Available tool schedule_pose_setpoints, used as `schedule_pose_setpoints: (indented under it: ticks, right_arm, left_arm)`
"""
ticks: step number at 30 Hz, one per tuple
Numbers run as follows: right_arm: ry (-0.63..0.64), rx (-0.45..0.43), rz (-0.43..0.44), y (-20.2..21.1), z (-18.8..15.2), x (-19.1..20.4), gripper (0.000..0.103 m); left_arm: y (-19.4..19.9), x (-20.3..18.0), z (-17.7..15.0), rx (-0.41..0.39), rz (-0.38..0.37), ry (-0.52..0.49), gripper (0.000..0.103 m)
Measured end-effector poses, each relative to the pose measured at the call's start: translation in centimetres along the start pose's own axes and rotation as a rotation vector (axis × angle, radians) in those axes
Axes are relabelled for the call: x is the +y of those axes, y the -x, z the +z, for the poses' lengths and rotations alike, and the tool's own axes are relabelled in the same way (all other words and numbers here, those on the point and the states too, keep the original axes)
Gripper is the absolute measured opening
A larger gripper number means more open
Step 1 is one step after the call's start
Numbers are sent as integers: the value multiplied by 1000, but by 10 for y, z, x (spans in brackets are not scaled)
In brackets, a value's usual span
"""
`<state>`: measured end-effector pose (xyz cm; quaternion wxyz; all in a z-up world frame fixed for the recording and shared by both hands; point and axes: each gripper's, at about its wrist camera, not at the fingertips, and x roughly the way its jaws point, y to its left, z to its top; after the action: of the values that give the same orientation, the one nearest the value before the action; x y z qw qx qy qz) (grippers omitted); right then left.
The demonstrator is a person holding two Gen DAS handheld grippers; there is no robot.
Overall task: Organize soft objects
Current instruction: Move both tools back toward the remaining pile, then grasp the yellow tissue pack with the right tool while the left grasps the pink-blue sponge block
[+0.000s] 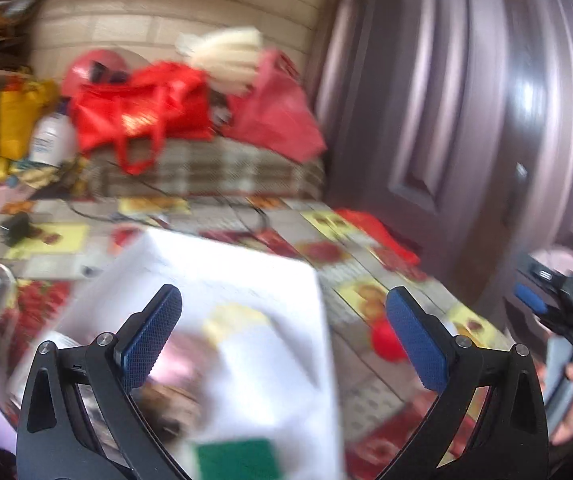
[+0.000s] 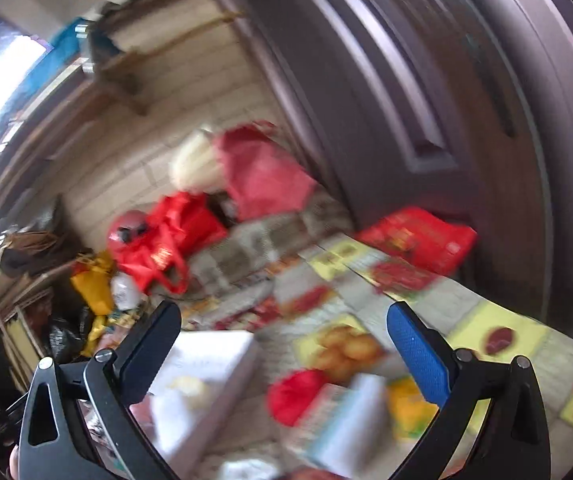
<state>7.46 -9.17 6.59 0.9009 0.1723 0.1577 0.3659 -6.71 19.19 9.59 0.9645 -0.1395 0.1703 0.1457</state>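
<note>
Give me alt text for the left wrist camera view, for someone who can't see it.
Blurred by motion, the open, empty left gripper hovers over a white box on a table covered in a fruit-print cloth. Red bags are piled at the far end by a tiled wall, a dark panelled door stands on the right, and the right gripper shows at the right edge.

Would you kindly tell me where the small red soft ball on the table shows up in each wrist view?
Left wrist view: the red ball sits lower right, on the patterned tablecloth, just left of the gripper's right finger.
Right wrist view: the red ball lies lower centre, between the two fingers.
Shared landmark: the white box, left of the ball in both views.
</note>
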Motion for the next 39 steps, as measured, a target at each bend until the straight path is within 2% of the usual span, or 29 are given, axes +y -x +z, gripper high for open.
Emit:
schedule_pose_setpoints:
  ticks: [3, 5, 8, 12, 14, 16, 19, 21, 22, 23, 25, 28, 31, 38, 39]
  right_arm:
    - [-8, 92, -84, -6, -2, -24, 103]
    - [10, 193, -121, -17, -10, -33, 103]
    - [36, 303, -135, -27, -25, -43, 103]
    - [63, 329, -206, -22, -32, -57, 103]
    - [97, 376, -231, -27, -32, -62, 102]
    - [141, 429, -244, -31, -34, -64, 97]
    - [162, 486, -212, -37, -41, -65, 94]
    - [186, 531, -206, -46, -48, -64, 86]
    - [192, 567, -201, -54, -53, -63, 74]
    - [196, 577, -199, -56, -54, -64, 65]
    - [201, 573, -200, -58, -54, -65, 51]
    - [171, 558, -177, -54, -54, -71, 51]
    - [133, 551, -148, -52, -51, -76, 51]
    - [69, 545, -91, -51, -49, -82, 51]
    - [64, 544, -86, -51, -49, -82, 51]
  left_arm:
    - [-14, -28, -12, 99, -104, -2, 103]
    - [-25, -46, -22, 174, -164, -20, 103]
    - [-33, -68, -35, 225, -167, -90, 103]
    - [-37, -81, -46, 264, -181, -126, 103]
    - [-39, -85, -50, 286, -174, -158, 102]
    - [-45, -91, -54, 306, -161, -200, 103]
    - [-51, -96, -59, 329, -181, -238, 102]
    - [-53, -103, -62, 336, -179, -274, 102]
    - [-55, -106, -64, 338, -171, -295, 102]
    - [-57, -109, -65, 339, -170, -307, 100]
    - [-65, -115, -67, 357, -163, -330, 87]
    - [-84, -128, -74, 395, -150, -371, 81]
    - [-100, -139, -84, 430, -137, -405, 79]
    - [-116, -157, -87, 421, -117, -460, 79]
    - [-118, -159, -86, 420, -117, -468, 75]
